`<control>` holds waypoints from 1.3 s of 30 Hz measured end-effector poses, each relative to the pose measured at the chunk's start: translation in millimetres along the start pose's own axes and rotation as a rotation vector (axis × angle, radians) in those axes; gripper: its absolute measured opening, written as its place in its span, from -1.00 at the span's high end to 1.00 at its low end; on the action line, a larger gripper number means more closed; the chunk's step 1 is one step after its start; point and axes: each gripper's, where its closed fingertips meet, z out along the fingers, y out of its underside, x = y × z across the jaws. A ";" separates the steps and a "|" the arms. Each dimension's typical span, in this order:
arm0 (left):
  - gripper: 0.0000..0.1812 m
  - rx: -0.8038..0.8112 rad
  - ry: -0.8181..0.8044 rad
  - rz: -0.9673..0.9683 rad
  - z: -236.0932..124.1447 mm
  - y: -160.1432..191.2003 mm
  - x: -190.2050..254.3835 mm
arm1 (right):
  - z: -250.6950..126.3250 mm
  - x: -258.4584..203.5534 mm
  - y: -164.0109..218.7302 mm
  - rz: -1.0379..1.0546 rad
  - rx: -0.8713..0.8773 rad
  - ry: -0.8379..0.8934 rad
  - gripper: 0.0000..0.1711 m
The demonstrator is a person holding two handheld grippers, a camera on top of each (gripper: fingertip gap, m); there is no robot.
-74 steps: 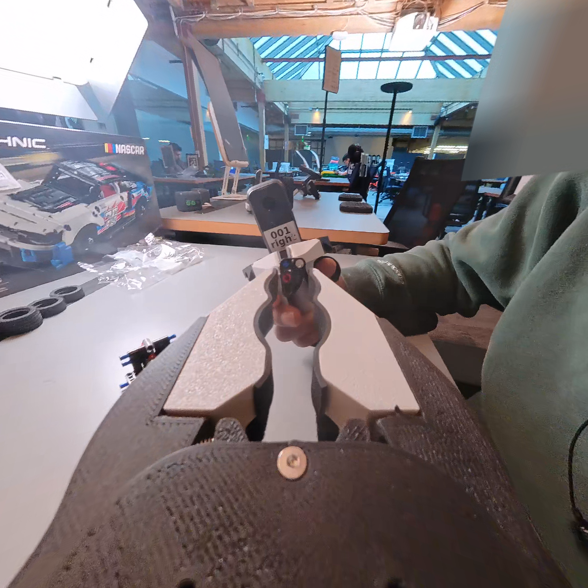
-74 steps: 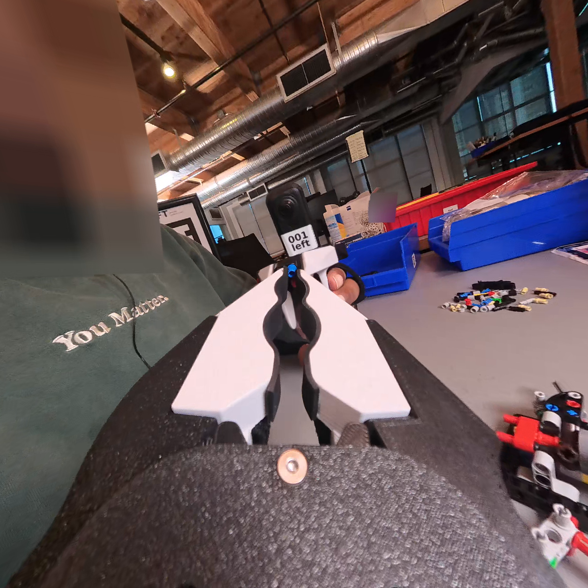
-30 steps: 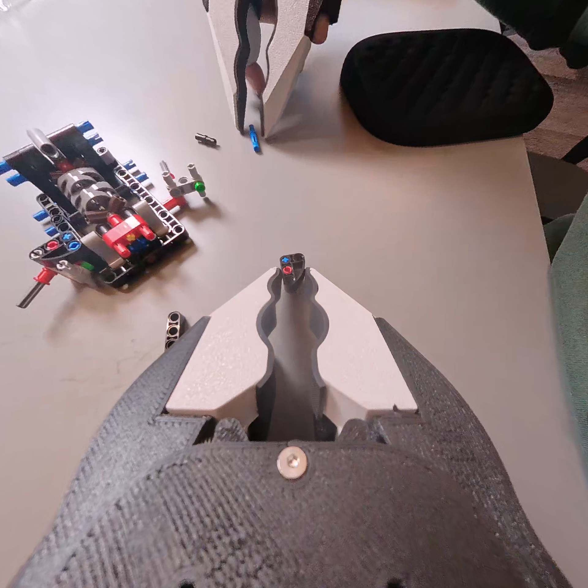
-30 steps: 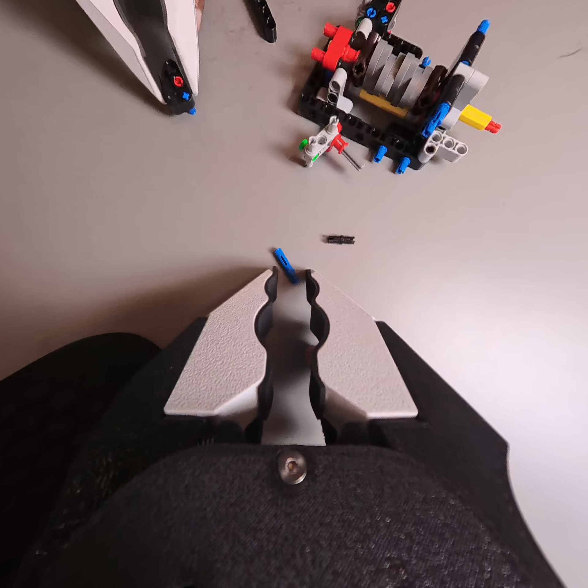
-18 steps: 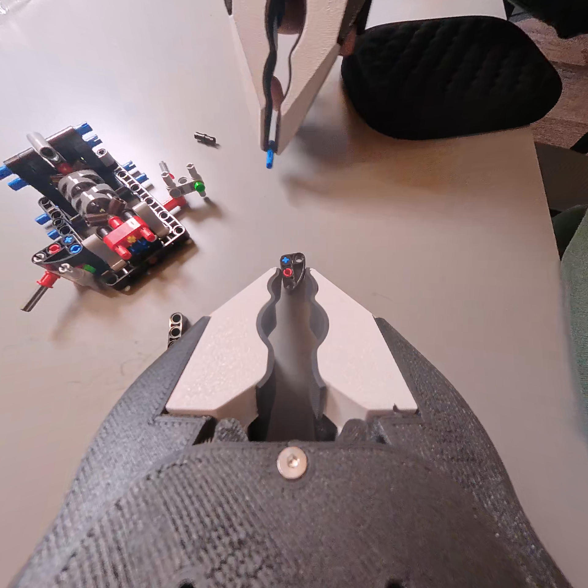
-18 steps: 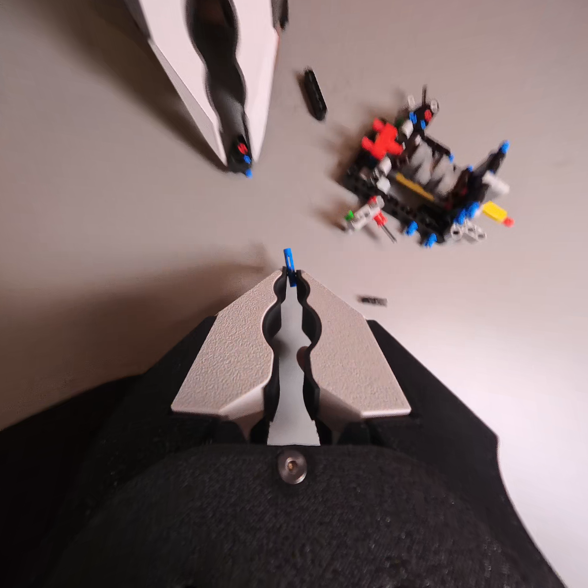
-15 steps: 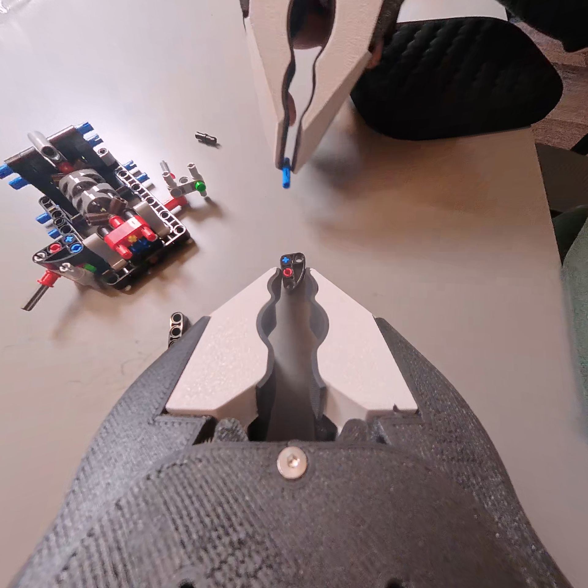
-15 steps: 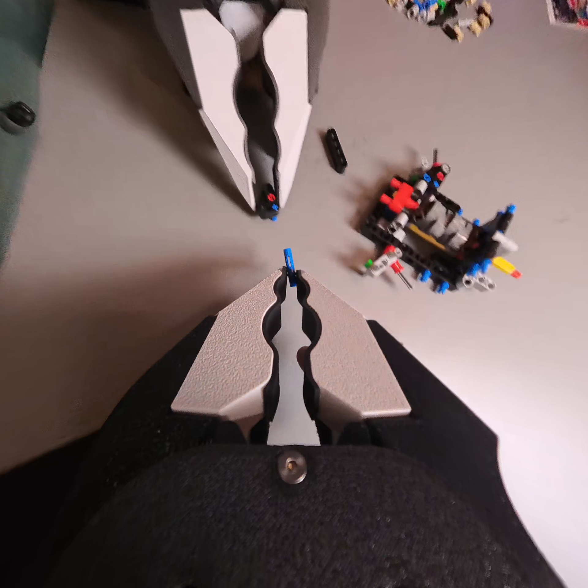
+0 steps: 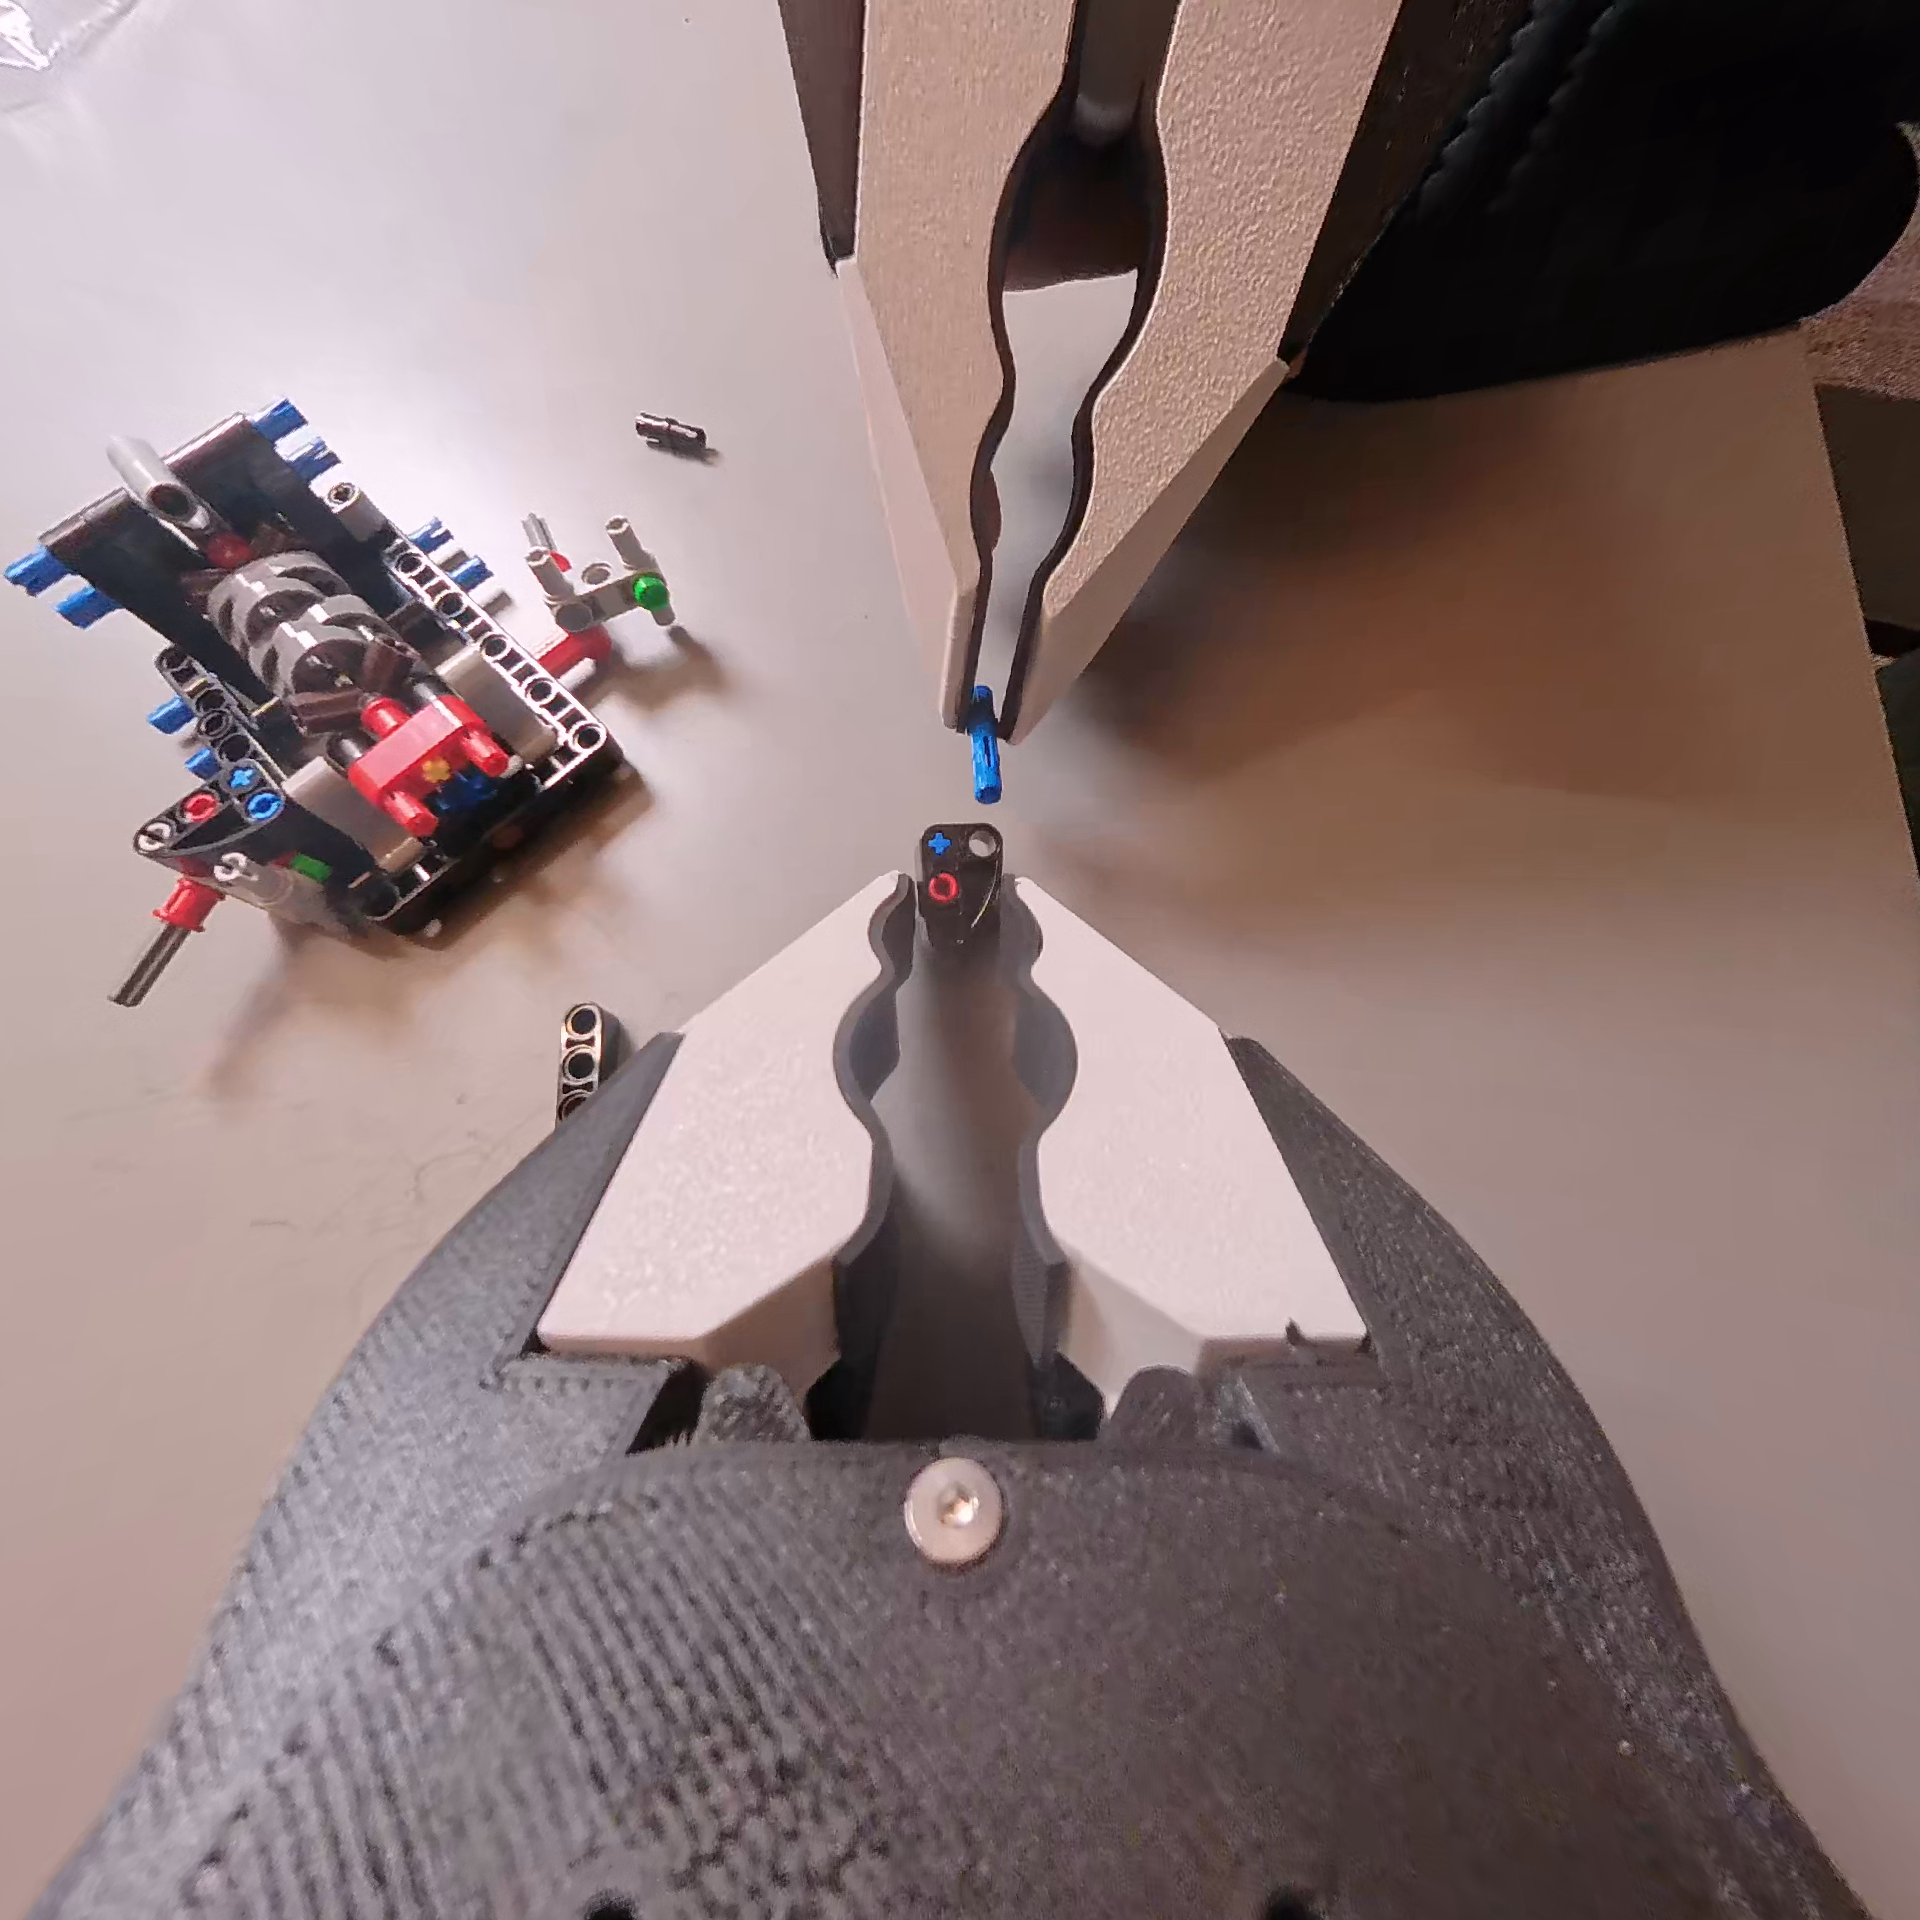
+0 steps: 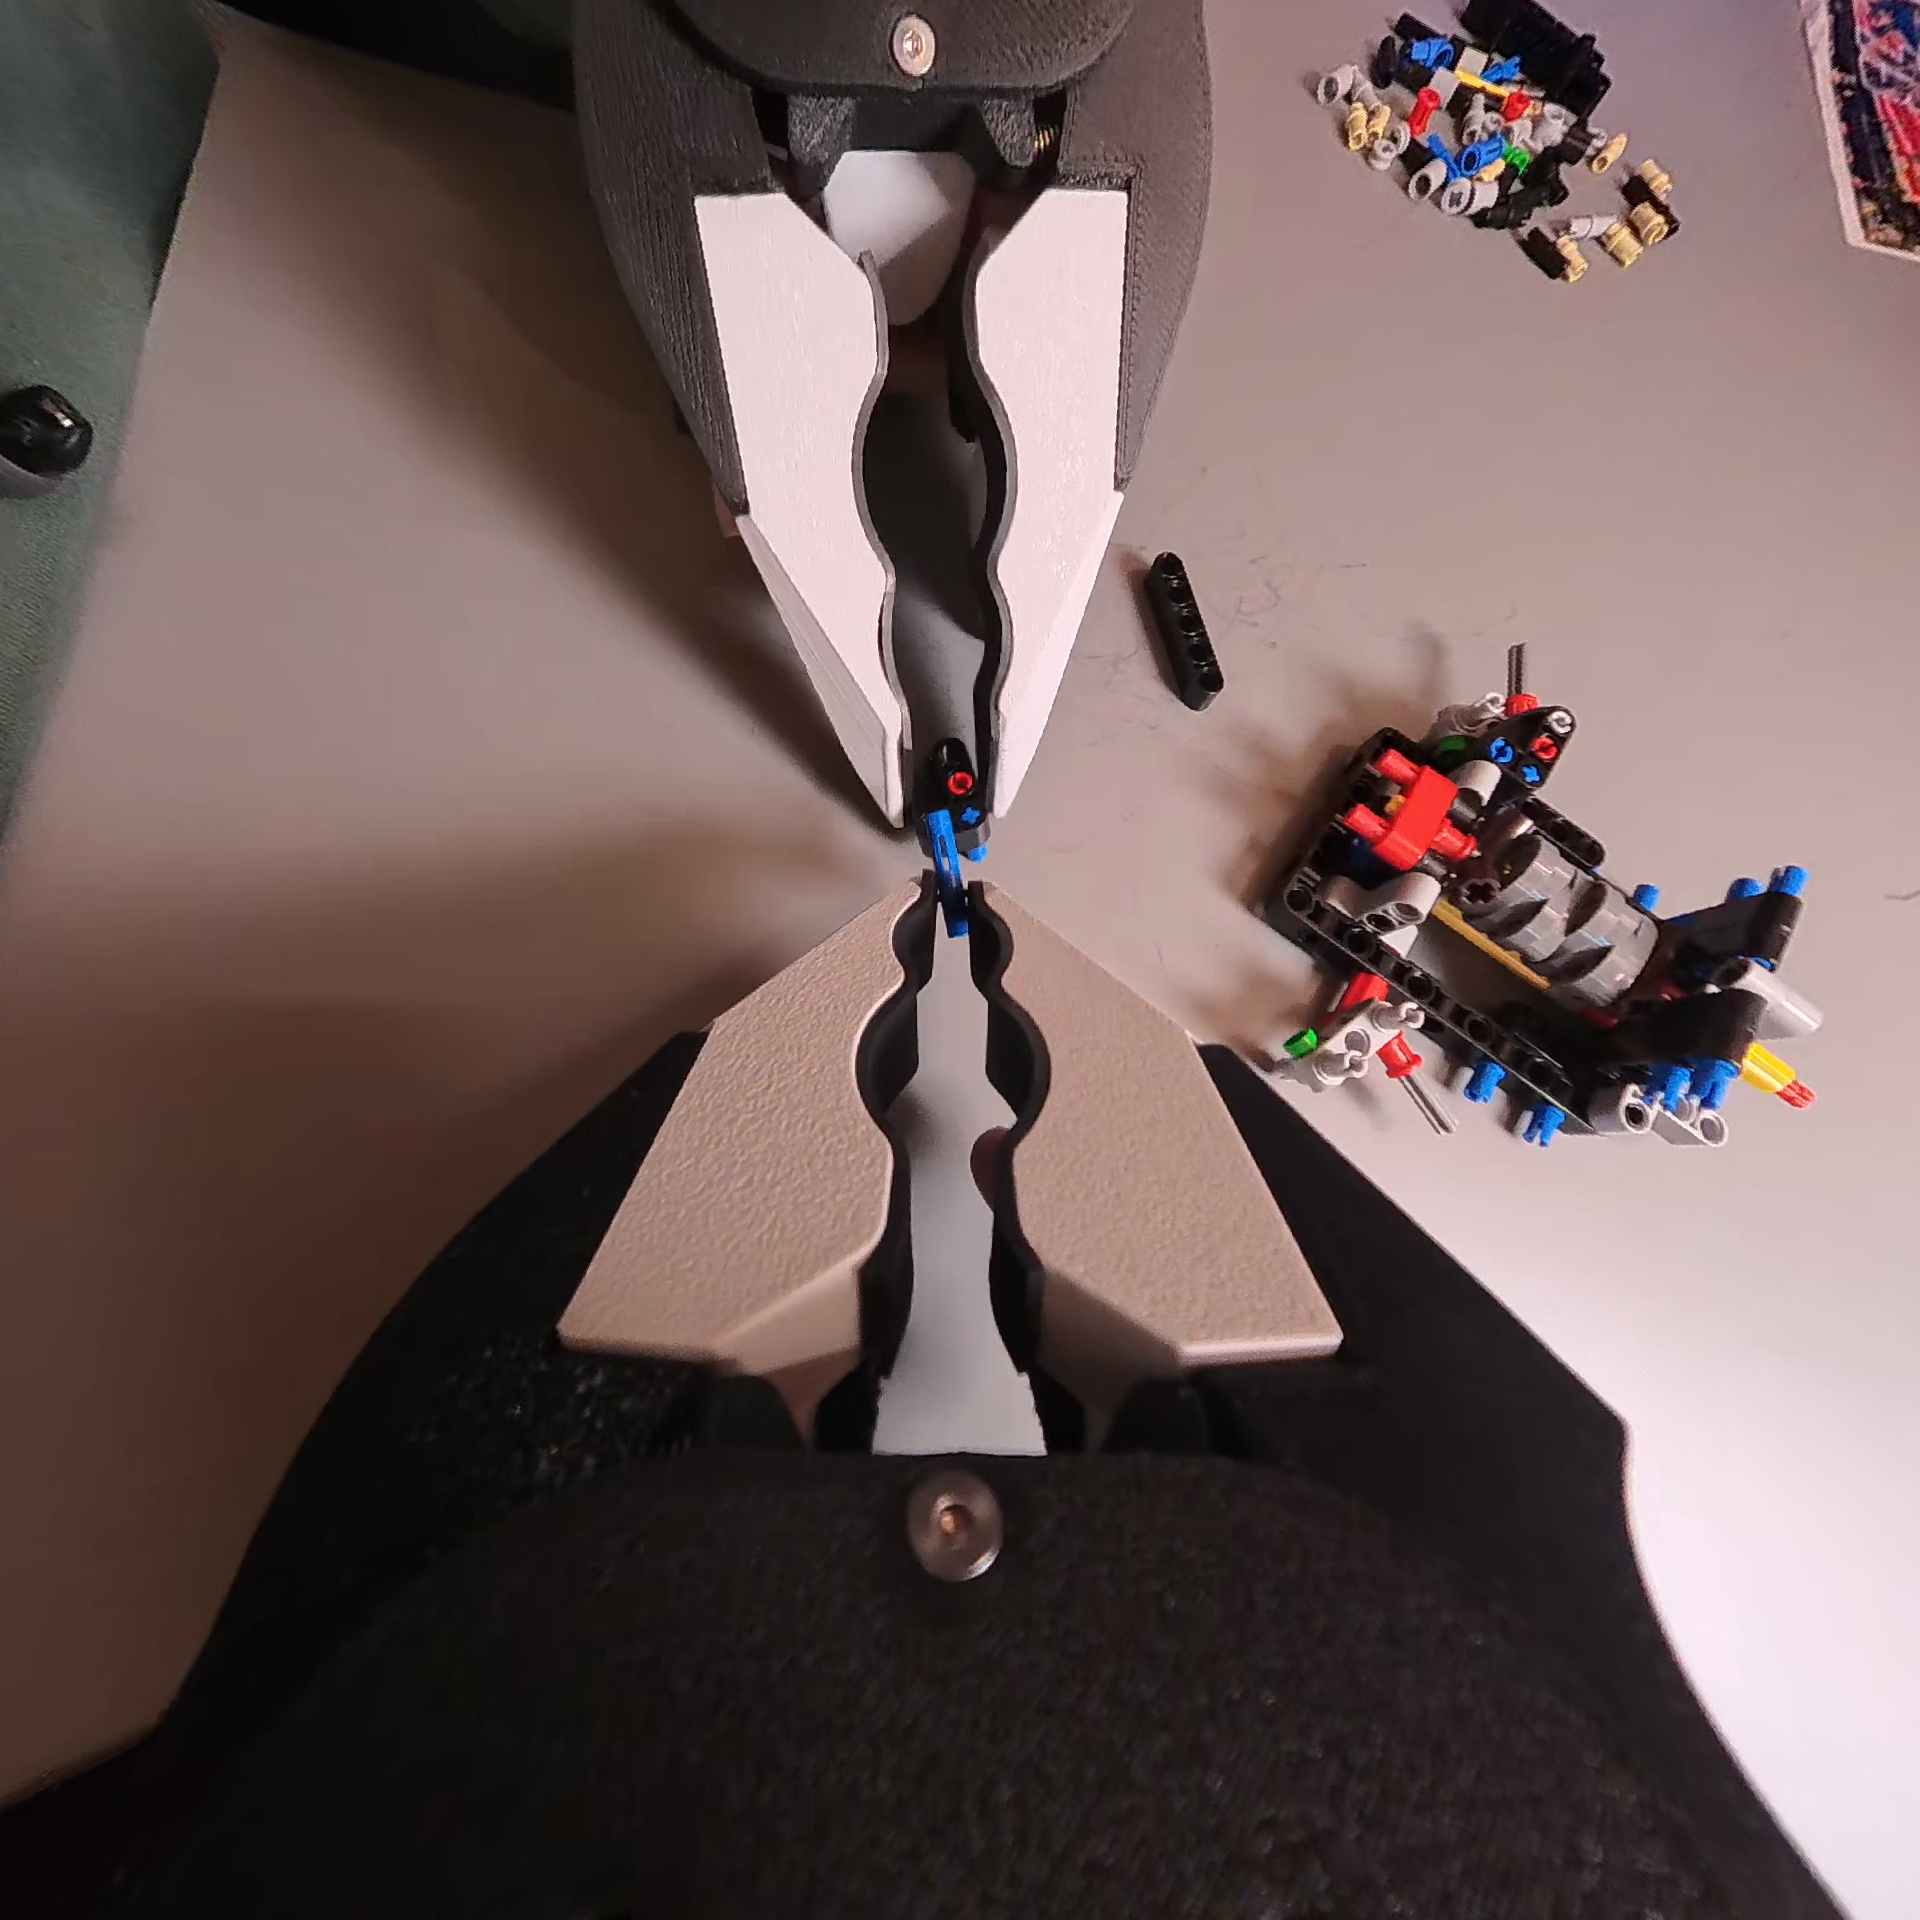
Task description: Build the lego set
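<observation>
Your left gripper (image 9: pixel 958 883) pinches a black piece (image 9: pixel 958 878). Your right gripper (image 10: pixel 951 899) clamps a blue pin (image 10: pixel 948 883), tip just beside the piece.

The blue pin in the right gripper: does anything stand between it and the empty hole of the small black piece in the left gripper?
Nothing visible does. The blue plastic pin points at the small black plastic connector piece, whose one empty hole faces it across open air, above the grey table.
</observation>
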 end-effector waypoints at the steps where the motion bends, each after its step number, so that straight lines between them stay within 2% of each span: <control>1: 0.84 -0.001 -0.001 0.005 0.1 0.1 0.3 | 0.1 -0.3 -0.7 0.001 0.002 0.002 0.97; 14: 0.82 0.007 -0.001 0.022 -2.2 0.2 2.1 | 3.3 -4.2 -1.2 0.024 0.019 -0.005 0.97; 18: 0.79 0.014 -0.022 0.044 -3.7 -0.6 -0.7 | 3.2 -6.3 -8.1 0.048 0.071 -0.020 0.97; 22: 0.80 0.154 -0.038 0.115 -19.9 -24.6 0.5 | -2.1 -5.6 -23.5 0.092 0.183 -0.036 0.97; 24: 0.83 0.218 0.003 0.142 -28.1 -34.4 7.8 | -7.7 -1.5 -32.5 0.120 0.251 -0.030 0.97; 30: 0.97 0.378 0.034 0.091 -45.1 -56.5 9.0 | -21.0 -1.9 -46.8 0.170 0.379 -0.073 0.97; 39: 0.97 0.397 0.107 -0.023 -44.7 -58.1 10.1 | -14.0 -3.7 -48.5 0.151 0.372 -0.049 0.97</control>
